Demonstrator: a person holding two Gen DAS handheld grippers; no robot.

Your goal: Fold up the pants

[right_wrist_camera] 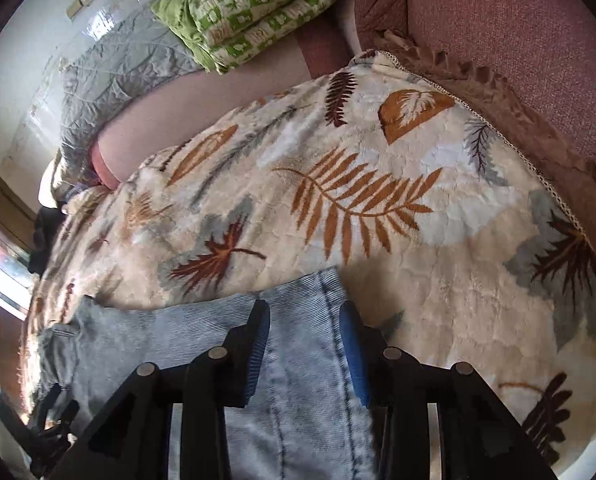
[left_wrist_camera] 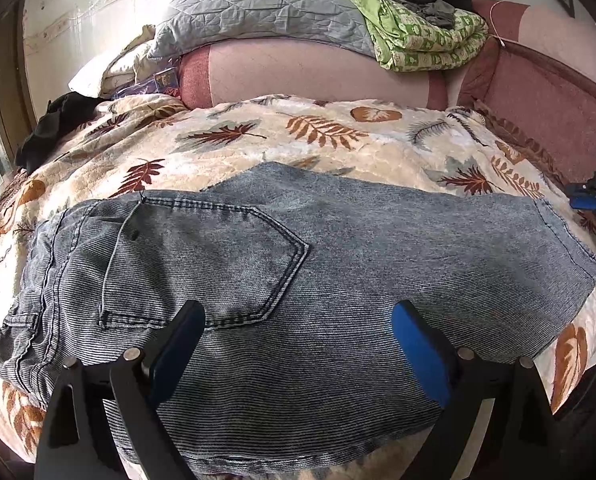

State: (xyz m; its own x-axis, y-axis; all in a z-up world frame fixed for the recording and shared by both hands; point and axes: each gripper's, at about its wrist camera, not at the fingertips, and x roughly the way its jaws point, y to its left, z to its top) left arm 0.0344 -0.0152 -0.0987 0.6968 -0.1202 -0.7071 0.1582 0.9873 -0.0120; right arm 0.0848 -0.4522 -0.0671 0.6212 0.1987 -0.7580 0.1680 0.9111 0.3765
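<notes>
Already the one pair of jeans (left_wrist_camera: 337, 248) lies folded into a short bundle on the leaf-print blanket (left_wrist_camera: 377, 140), so probably one more fold or a tidy remains. Two grippers: the left gripper (left_wrist_camera: 298, 344) hovers spread wide, empty; the right gripper (right_wrist_camera: 303, 352) seems half-closed around a denim edge, grip uncertain.

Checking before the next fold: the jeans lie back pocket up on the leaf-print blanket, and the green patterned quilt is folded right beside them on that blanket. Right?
Not quite. The jeans do lie back pocket up on the leaf-print blanket, but the green patterned quilt sits apart, up on the pink backrest behind. The left wrist view shows it.
</notes>
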